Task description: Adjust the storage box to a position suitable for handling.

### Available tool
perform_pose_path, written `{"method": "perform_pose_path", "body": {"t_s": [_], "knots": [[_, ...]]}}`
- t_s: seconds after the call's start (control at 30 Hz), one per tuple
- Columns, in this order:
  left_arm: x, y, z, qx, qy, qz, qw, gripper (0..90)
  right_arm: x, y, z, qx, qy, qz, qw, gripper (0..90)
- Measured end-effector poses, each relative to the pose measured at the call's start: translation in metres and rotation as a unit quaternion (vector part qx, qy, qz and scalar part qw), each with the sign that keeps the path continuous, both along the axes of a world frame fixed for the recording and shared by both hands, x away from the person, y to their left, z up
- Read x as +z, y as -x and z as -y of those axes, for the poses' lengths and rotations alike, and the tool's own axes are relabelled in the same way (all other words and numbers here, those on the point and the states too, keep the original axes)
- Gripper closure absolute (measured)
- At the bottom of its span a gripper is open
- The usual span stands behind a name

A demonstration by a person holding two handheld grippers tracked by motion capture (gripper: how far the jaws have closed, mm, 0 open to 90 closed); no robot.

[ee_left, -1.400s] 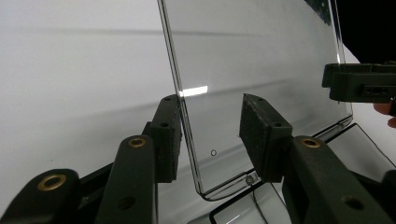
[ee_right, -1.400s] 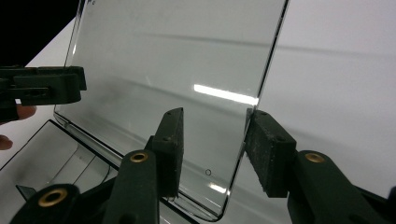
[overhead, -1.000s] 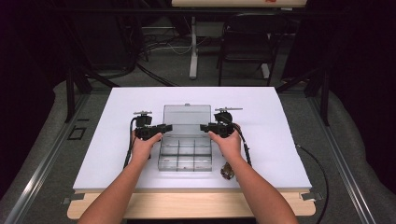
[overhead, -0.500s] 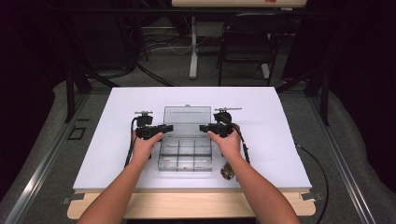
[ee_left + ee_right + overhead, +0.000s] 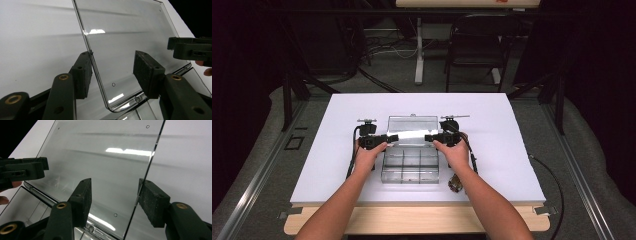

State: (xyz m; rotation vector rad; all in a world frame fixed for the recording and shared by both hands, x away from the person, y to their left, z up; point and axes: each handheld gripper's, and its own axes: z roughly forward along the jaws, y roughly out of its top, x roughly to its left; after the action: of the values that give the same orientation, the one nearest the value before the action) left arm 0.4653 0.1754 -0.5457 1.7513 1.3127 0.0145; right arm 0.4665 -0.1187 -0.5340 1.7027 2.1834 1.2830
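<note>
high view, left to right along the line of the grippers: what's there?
Left gripper → clear box lid, laid open flat on the white table → right gripper. Both grippers' jaws have just been opening, each straddling a side edge of the lid without clamping it.

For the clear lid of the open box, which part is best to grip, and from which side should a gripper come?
Probably a side edge of the clear lid, near the hinge. The lid lies open and flat behind the compartment box, so its thin left and right edges are free. The left gripper and right gripper already straddle one edge each, jaws open, coming from the near side.
</note>
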Motion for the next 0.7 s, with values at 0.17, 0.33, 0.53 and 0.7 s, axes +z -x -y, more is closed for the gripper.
{"method": "perform_pose_path", "body": {"t_s": [0.17, 0.33, 0.53, 0.7], "knots": [[-0.0007, -0.0004, 0.002, 0.003, -0.001, 0.0, 1.0, 47.4, -0.0007, -0.0008, 0.0, 0.0, -0.004, -0.005, 1.0, 44.6], [-0.002, -0.0014, 0.0017, 0.001, 0.0, -0.005, 1.0, 46.4, -0.0021, -0.0016, 0.0001, 0.001, -0.002, -0.011, 0.9999, 43.1], [-0.003, -0.0021, 0.0017, 0.003, 0.003, -0.01, 0.9999, 46.0, -0.0035, -0.0026, 0.0005, -0.003, -0.011, -0.019, 0.9998, 43.1], [-0.0038, -0.0025, 0.0016, 0.005, 0.006, -0.016, 0.9999, 45.5, -0.0044, -0.0033, 0.0009, -0.006, -0.014, -0.025, 0.9996, 42.9]]}}
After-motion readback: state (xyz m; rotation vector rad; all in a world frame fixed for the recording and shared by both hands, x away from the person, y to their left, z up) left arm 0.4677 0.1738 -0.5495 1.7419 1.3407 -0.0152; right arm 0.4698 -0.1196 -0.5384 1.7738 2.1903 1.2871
